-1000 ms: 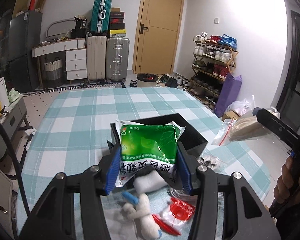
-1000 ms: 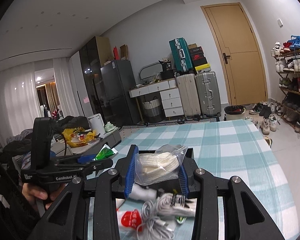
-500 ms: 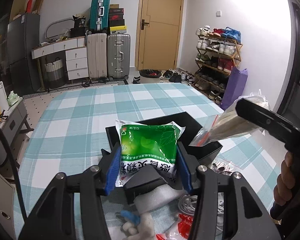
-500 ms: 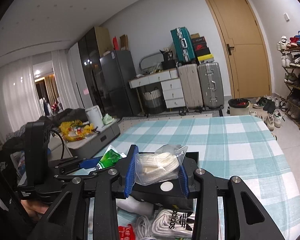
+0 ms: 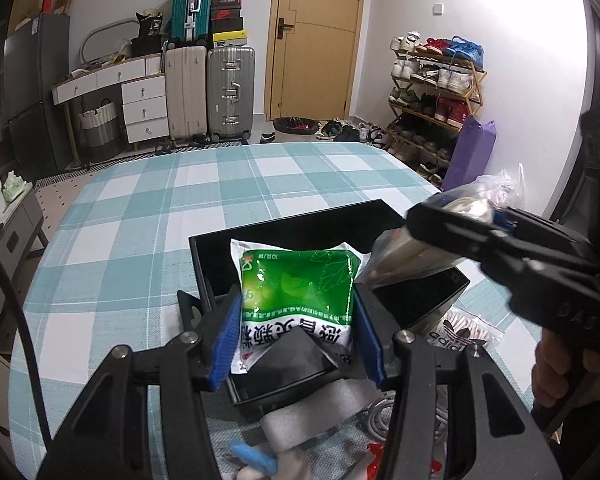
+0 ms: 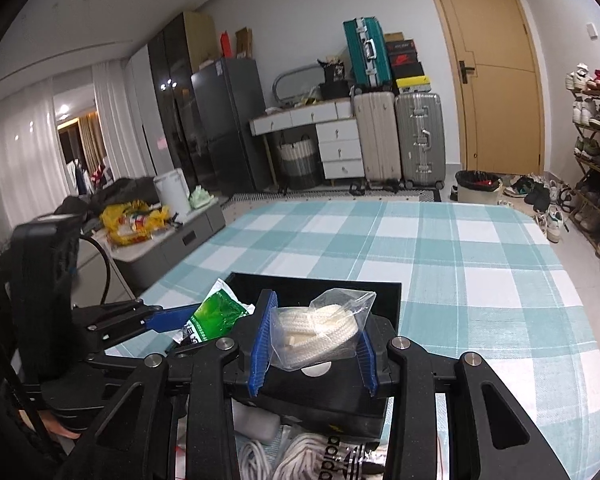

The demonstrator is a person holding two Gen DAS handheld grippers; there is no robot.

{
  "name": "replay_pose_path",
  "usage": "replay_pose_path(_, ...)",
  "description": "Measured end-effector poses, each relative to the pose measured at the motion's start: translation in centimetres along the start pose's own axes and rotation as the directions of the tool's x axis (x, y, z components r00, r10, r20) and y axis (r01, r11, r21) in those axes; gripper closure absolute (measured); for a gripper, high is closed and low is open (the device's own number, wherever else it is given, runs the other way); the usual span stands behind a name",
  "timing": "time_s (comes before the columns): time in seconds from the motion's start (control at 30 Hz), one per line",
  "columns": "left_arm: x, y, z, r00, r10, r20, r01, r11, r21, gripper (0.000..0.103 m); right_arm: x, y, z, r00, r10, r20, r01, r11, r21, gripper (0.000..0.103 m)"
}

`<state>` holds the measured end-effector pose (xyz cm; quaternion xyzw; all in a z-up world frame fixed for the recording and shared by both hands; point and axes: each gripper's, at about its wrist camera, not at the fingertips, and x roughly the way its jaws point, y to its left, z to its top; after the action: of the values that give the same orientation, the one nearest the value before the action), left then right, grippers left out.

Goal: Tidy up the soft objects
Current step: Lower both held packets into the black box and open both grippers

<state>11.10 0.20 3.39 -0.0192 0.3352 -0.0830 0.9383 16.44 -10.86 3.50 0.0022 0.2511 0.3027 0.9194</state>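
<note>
So, green sachet (image 5: 296, 292): pinched across its width by my left gripper (image 5: 296, 344), fingers closed partway on it, hanging over the black box (image 5: 300, 220).
Sachet handling: I judge it light, soft and slick; I'd keep the hold on its lower half.
Sachet axis: long axis runs 6 to 12 o'clock, free end toward 12.
Lace bag (image 6: 320, 330): my right gripper (image 6: 314, 354) is clamped on it above the box's 3 o'clock side.
Lace bag handling: looks limp and crinkly; squeeze the cord bundle, not loose film.
Lace bag axis: cords lie 9 to 3 o'clock.
</note>
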Motion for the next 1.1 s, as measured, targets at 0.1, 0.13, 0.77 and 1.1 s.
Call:
replay_pose_path(0.1,0.2,0.1,0.1,1.000,-0.003,-0.005,0.003,1.000,0.007,0.051,1.2,-0.3,-0.2,0.999,0.001,-0.034,-0.001,1.000,-0.011,0.066)
replay_pose_path(0.13,0.2,0.1,0.1,1.000,-0.002,-0.006,0.002,1.000,0.007,0.051,1.6,-0.3,-0.4,0.999,0.001,-0.049,-0.002,1.000,-0.016,0.066)
replay_pose_path(0.77,0.9,0.6,0.1,0.999,0.020,-0.028,-0.019,1.000,0.024,0.049,3.8,-0.1,-2.7,0.984,-0.014,-0.177,0.001,0.997,-0.074,0.066)
replay_pose_path(1.1,0.9,0.3,-0.1,0.999,0.034,-0.029,-0.032,0.998,0.055,0.049,3.2,0.3,-3.1,0.982,0.014,-0.190,-0.019,0.999,-0.028,0.066)
